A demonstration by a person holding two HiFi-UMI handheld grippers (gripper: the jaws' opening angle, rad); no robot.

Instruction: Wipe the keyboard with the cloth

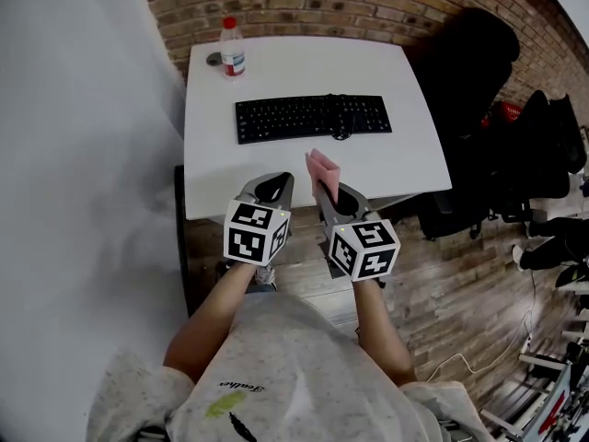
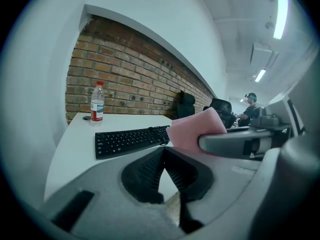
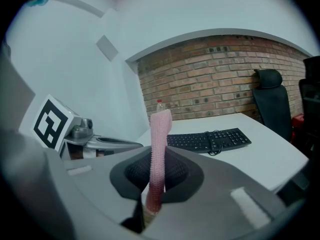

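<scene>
A black keyboard (image 1: 313, 118) (image 2: 130, 140) (image 3: 210, 139) lies across the middle of the white table (image 1: 405, 164). A folded pink cloth (image 1: 322, 167) (image 3: 160, 134) stands upright in my right gripper (image 1: 324, 190) (image 3: 157, 159), which is shut on its lower end. That gripper hovers at the table's front edge, short of the keyboard. Just to its left, my left gripper (image 1: 279, 184) (image 2: 163, 154) is shut with nothing between its pads. In the left gripper view the cloth (image 2: 192, 129) shows off to the right.
A water bottle (image 1: 232, 48) (image 2: 97, 104) with a red cap stands at the table's far left corner beside a small dark disc (image 1: 213, 59). A black office chair (image 1: 469, 72) is right of the table. A brick wall (image 1: 304, 3) runs behind, a white wall on the left.
</scene>
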